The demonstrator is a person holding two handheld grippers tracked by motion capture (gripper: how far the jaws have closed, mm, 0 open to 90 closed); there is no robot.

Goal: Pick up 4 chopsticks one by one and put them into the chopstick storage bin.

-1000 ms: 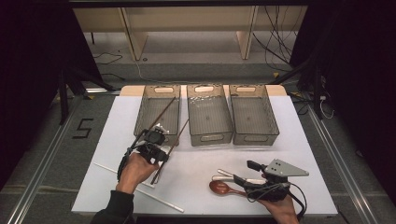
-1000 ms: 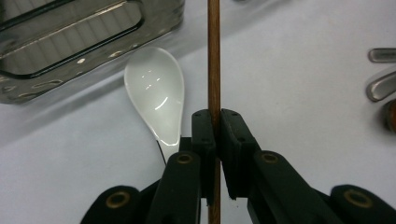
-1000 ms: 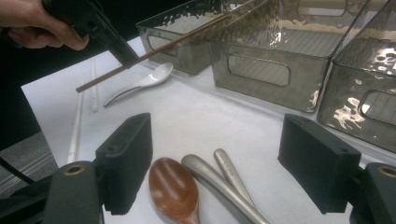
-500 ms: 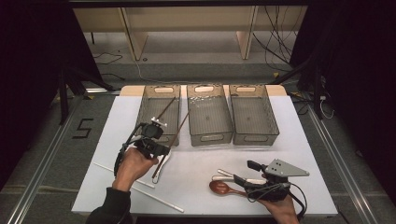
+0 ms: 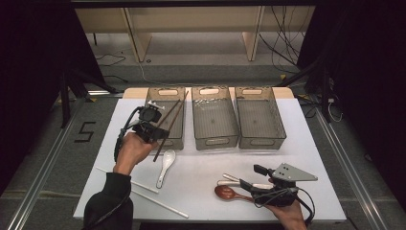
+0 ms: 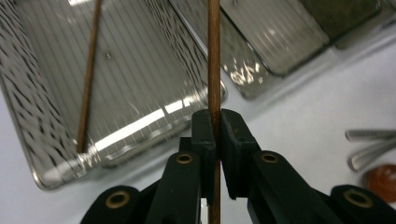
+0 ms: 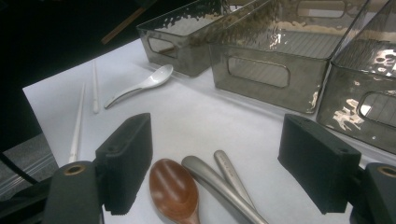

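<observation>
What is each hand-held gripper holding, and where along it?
Left hand-held gripper: shut on a brown chopstick, around its lower part. Right hand-held gripper: open, holding nothing.

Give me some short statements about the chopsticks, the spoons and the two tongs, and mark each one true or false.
1. The left tongs are closed on a brown chopstick. True.
2. The right tongs grip the brown spoon. False: their jaws stand open, with the spoon lying between them on the table.
3. A second brown chopstick already lies in the left bin. True.
4. The white spoon lies inside the middle bin. False: it lies on the table, in front of the left bin.
5. Two white chopsticks lie on the table. True.
</observation>
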